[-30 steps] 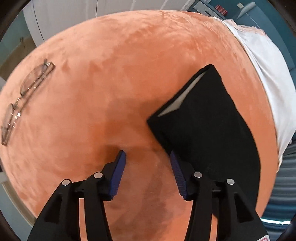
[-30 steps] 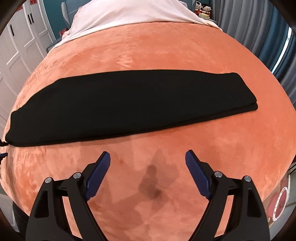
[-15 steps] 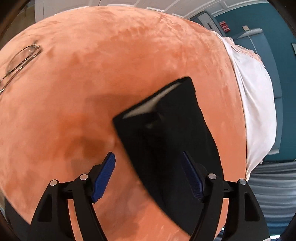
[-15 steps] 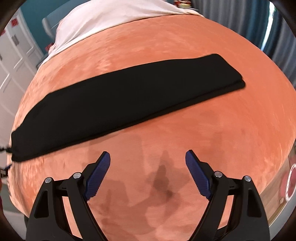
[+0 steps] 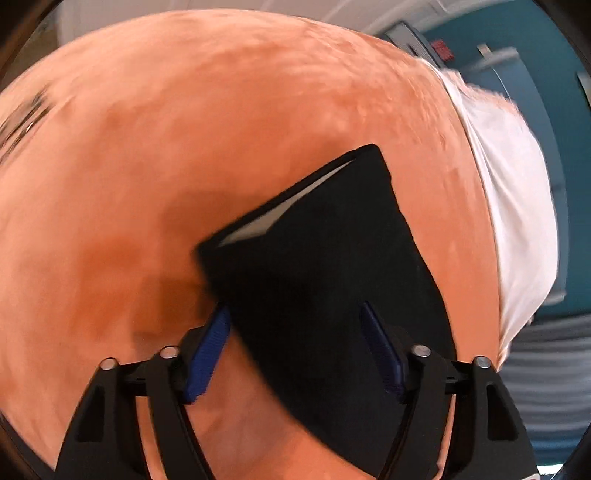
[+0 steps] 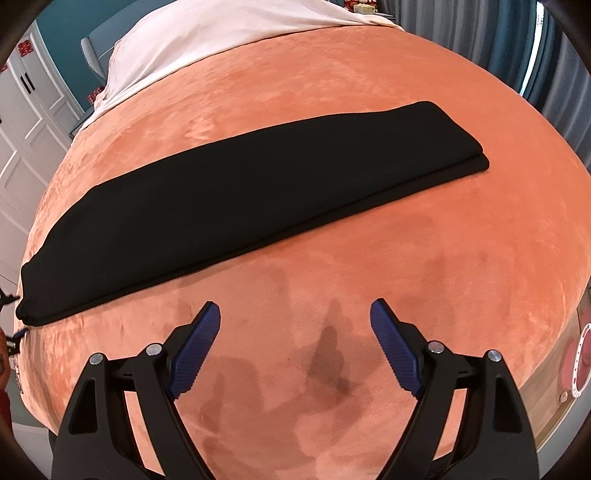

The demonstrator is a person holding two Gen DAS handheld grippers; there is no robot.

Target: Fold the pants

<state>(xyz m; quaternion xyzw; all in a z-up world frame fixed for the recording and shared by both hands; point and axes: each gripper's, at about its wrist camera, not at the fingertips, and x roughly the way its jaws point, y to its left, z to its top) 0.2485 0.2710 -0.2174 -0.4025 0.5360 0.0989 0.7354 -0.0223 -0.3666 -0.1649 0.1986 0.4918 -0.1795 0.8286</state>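
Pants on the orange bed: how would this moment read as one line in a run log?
black pants: folded lengthwise, flat on orange blanket | left gripper: open, straddling waistband end | right gripper: open, short of pants

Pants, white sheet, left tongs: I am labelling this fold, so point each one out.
pants (image 6: 258, 177): right wrist view, middle of the folded black strip.
white sheet (image 6: 221, 33): right wrist view, its bare middle at the bed's far end.
left tongs (image 5: 295, 332): left wrist view, midway between the open fingertips.

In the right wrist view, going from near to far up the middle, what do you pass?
right gripper → bare orange blanket → black pants → white sheet
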